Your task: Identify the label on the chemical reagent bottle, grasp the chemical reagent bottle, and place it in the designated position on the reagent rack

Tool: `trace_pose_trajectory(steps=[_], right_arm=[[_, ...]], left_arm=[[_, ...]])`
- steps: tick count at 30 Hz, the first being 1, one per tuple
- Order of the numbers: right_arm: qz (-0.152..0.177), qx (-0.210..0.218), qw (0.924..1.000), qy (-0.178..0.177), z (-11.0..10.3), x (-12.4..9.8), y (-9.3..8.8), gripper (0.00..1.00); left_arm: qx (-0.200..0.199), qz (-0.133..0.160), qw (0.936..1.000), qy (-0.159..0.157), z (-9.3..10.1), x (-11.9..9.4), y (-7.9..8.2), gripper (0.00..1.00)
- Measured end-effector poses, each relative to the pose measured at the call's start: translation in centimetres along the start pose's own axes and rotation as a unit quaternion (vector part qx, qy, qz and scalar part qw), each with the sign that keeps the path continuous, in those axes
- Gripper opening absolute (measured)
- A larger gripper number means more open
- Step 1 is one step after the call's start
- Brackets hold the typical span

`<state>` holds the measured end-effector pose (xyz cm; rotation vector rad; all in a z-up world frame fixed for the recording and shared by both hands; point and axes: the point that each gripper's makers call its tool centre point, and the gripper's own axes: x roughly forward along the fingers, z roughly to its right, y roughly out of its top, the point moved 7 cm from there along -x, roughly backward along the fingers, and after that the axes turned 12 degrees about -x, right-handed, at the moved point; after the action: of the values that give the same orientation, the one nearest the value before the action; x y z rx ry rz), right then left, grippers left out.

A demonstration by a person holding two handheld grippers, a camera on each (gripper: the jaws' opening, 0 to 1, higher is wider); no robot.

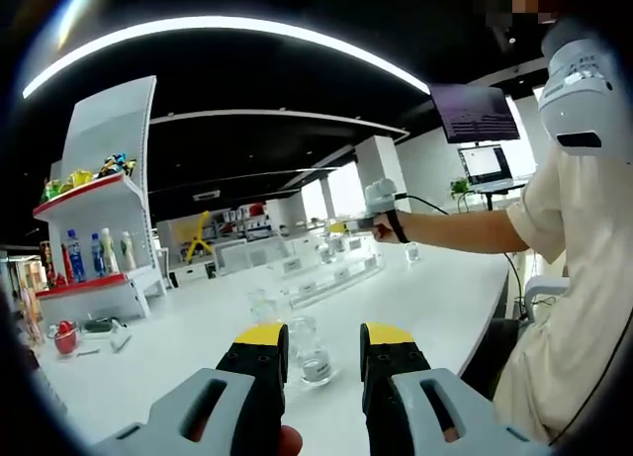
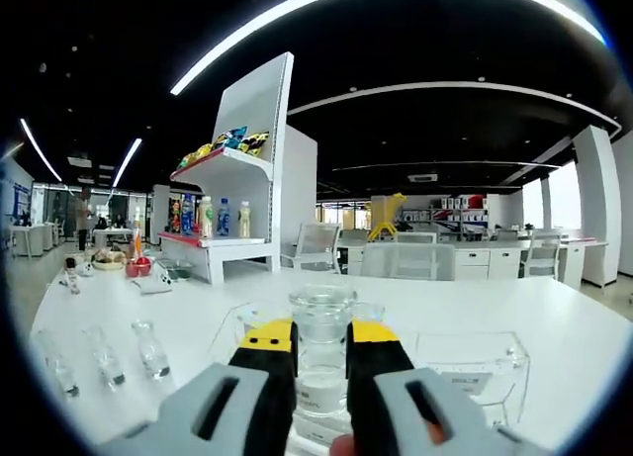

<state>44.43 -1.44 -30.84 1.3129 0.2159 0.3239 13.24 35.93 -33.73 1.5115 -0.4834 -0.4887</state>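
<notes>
1. In the right gripper view, the right gripper (image 2: 321, 362) rises from the bottom edge. Its yellow-tipped black jaws are closed on a clear glass bottle (image 2: 321, 352) with a wide stopper and white powder in its lower part.
2. The bottle stands upright between the jaws, over the near edge of a clear plastic rack (image 2: 473, 369) that rests on the white desk (image 2: 554, 318).
3. To the left of the right gripper, three small clear bottles (image 2: 104, 357) stand in a row on the desk, well apart from the rack.
4. In the left gripper view, the left gripper (image 1: 323, 362) rises from the bottom edge. Its jaws stand apart and hold nothing.
5. Beyond the gap between the left jaws, a small clear bottle (image 1: 313, 352) stands upright on the desk (image 1: 198, 337); it sits between the jaw tips in the picture, but contact cannot be confirmed. A second clear bottle (image 1: 261, 306) stands just behind it to the left.
6. In the left gripper view, the person's arm (image 1: 465, 230) extends across the desk from the right, and the hand holds the other gripper (image 1: 376, 211) above the far rack (image 1: 331, 276).
7. A white shelf unit (image 2: 237, 214) with coloured drink bottles (image 2: 213, 219) and snack packs stands behind the desk. A red container (image 1: 65, 337) sits at the desk's far left.
</notes>
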Motion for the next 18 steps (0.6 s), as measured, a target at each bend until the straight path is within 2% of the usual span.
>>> trace_pose_trajectory(steps=[7,10,18], right_arm=[[-0.014,-0.001,0.9999,0.001,-0.8,0.1,-1.4,0.18],[-0.014,-0.004,0.9999,0.002,0.0,1.1,-1.6,0.18],[-0.013,-0.001,0.9999,0.001,0.1,1.8,-2.7,0.18]], left_arm=[[-0.003,0.000,1.0000,0.005,-0.4,0.0,-0.3,0.29],[-0.003,-0.001,1.0000,0.006,-0.4,0.0,-0.3,0.29],[-0.002,-0.003,1.0000,0.006,-0.4,0.1,-0.3,0.29]])
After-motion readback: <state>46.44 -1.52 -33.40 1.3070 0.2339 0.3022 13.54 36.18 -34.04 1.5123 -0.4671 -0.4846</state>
